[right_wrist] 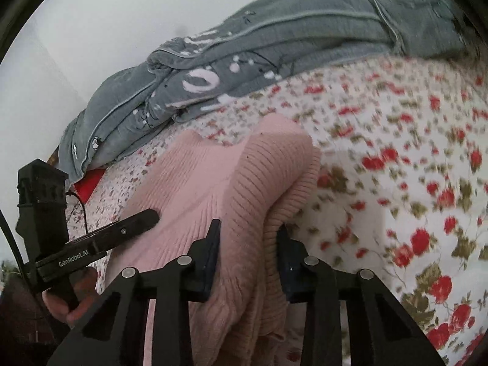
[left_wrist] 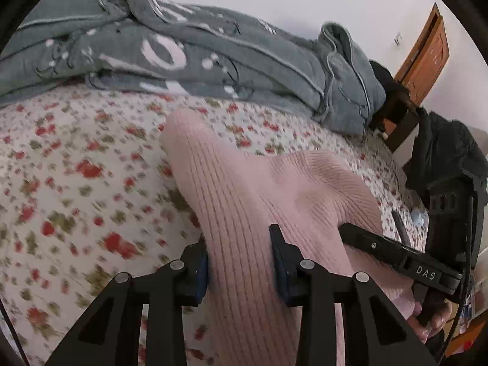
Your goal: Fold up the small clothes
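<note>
Pink ribbed knit garment, bunched, lifted above floral bedsheet.

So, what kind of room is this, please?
Most likely a bedroom: a floral bedsheet covers the surface, a grey quilt lies bunched behind it, and a wooden door stands at the wall.

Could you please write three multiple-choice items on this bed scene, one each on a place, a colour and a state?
1. Where does the grey blanket lie?
A. on the floor
B. at the far side of the floral sheet, beyond the knit
C. over the door

2. What colour is the ribbed knit garment?
A. pale pink
B. navy
C. yellow

3. How do the left tongs and right tongs stand?
A. both wide open above the sheet
B. only one grips
C. each closed on the knit

Key: 1 B, it lies bunched behind the knit; 2 A, pink in both views; 3 C, fabric is pinched between each pair of pads.
</note>
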Tool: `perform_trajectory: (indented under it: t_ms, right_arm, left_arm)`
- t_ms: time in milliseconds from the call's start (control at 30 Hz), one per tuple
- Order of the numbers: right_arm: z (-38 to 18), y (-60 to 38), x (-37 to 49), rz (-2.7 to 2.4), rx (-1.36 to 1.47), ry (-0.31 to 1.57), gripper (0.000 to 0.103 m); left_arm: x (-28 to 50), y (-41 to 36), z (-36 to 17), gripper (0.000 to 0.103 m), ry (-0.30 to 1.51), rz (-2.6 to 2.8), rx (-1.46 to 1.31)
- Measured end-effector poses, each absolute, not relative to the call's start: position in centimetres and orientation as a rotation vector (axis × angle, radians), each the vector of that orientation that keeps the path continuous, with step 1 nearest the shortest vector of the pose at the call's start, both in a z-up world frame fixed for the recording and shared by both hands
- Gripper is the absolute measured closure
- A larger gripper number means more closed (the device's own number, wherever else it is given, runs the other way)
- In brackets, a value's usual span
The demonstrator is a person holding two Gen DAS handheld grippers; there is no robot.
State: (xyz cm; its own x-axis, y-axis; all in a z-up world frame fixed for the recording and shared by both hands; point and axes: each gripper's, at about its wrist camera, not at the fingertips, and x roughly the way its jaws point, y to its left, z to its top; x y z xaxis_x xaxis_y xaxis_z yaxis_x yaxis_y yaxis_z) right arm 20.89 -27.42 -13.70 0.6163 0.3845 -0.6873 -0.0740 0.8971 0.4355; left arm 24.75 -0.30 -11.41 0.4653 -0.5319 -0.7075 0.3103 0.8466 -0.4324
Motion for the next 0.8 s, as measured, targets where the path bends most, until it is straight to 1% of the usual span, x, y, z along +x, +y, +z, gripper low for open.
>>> perform_trajectory:
  t_ms: [267, 367, 433, 500, 567, 633, 700, 800]
  right_arm:
    - [-12.6, -22.7, 25.7, 0.357, 0.457, 0.834, 0.071]
    - [-12.9, -20.6, 27.2, 0.37, 0.431, 0.823, 0.071]
    - [-14.2, -19.7, 28.2, 0.363, 0.402, 0.85, 0.07]
    - [-16.3, -19.0, 29.1, 0.326, 0.347, 0.901, 0.067]
    - [-17.6, -19.5, 29.4, 0.294, 0.345, 0.916, 0.051]
    - [-17.1, -20.4, 29.2, 0.272, 0.371, 0.917, 0.047]
    - [-15.9, -20.5, 28.6, 0.243, 0.323, 0.898, 0.046]
    - [-13.7, -19.7, 27.0, 0.194, 0.213, 0.827, 0.046]
  left_arm:
    - [28.4, 4.8, -9.3, 0.069, 0.905, -0.424, -0.222]
    - [29.7, 5.9, -10.5, 0.068, 0.92, -0.404, -0.205]
    - [30.5, 6.0, -12.6, 0.067, 0.958, -0.389, -0.195]
    - [31.0, 5.8, -14.7, 0.063, 0.999, -0.36, -0.183]
    - [30.5, 5.9, -15.1, 0.058, 0.962, -0.36, -0.182]
    - [30.0, 6.0, -14.6, 0.052, 0.931, -0.365, -0.168]
    - [29.6, 6.3, -14.1, 0.047, 0.915, -0.356, -0.162]
    - [29.4, 7.2, -13.4, 0.045, 0.903, -0.34, -0.168]
